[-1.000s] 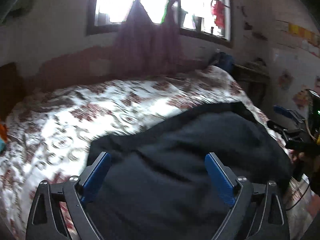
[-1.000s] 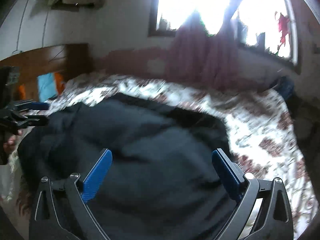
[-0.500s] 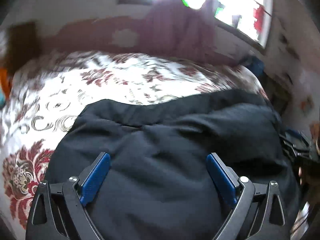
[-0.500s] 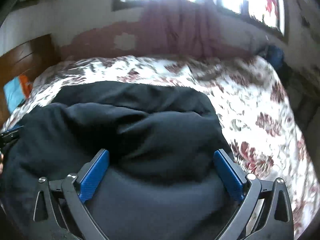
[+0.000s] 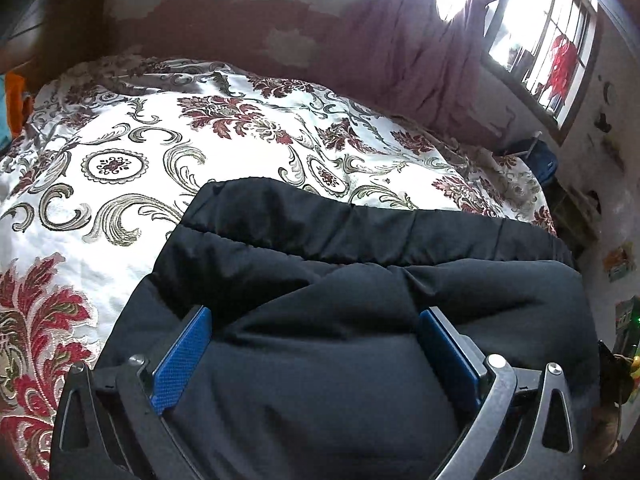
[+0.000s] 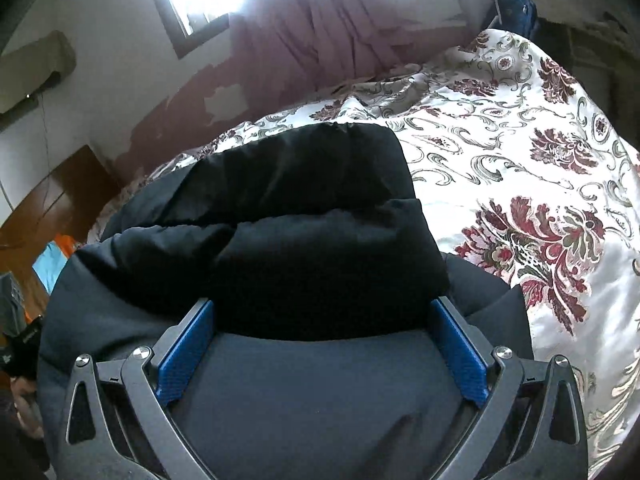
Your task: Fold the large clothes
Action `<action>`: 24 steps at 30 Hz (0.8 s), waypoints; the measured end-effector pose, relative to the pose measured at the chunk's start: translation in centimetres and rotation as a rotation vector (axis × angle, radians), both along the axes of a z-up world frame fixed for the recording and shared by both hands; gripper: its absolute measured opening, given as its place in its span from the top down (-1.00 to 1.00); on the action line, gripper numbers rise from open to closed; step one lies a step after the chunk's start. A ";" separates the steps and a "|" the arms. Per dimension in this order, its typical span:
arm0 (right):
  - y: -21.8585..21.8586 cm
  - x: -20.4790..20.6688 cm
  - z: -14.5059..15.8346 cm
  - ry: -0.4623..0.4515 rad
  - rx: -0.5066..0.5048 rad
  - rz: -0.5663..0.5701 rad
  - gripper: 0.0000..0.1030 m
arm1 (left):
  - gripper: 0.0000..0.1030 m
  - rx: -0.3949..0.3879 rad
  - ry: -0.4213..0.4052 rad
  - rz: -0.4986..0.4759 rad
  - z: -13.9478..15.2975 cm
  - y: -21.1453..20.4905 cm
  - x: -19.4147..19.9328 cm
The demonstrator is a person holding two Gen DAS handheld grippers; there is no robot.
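A puffy black jacket (image 5: 360, 240) lies folded over itself on the flowered bedspread (image 5: 200, 140), its top layer ending in a rolled edge. My left gripper (image 5: 314, 314) sits low over its near part. Its jaws are opening wide, the fabric bulging between the blue pads (image 5: 182, 360), which do not pinch it. In the right wrist view the same jacket (image 6: 300, 184) fills the middle. My right gripper (image 6: 322, 304) also stands wide over it, with a thick fold between its pads (image 6: 460, 352). The near hem is hidden under both grippers.
Bare bedspread (image 6: 520, 160) stretches beyond and to the right of the jacket. A purple curtain (image 5: 400, 52) hangs under the bright window on the far wall. A wooden headboard (image 6: 52, 200) stands at the left, and a blue bag (image 5: 540, 160) lies at the bed's far corner.
Both grippers have come down and rolled, bringing the jacket's upper layer down onto the bed. The jacket now lies flatter and doubled over, and the views have tilted.
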State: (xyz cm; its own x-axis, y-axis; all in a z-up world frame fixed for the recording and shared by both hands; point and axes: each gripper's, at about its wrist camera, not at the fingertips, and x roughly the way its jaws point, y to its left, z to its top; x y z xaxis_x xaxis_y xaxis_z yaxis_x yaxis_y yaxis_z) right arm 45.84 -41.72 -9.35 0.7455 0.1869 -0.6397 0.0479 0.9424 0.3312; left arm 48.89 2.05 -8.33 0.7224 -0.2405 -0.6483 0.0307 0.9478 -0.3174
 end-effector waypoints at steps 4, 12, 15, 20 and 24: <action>-0.4 -0.3 0.0 -0.013 0.018 -0.006 -0.97 | -1.00 -0.023 -0.009 -0.002 -0.3 0.3 -0.1; -1.0 -0.6 0.1 -0.043 0.049 -0.016 -0.97 | -1.00 -0.022 -0.020 0.002 -0.5 0.3 -0.4; -1.9 -1.7 -0.1 -0.084 0.101 -0.044 -0.97 | -1.00 -0.024 -0.025 0.002 -0.6 0.3 -0.5; -5.5 -5.8 -1.9 -0.140 0.281 -0.205 -0.97 | -1.00 -0.055 -0.055 -0.010 -0.9 0.6 -1.1; -9.1 -9.5 -5.1 -0.177 0.494 -0.348 -0.97 | -1.00 -0.154 -0.116 -0.028 -1.4 1.8 -2.2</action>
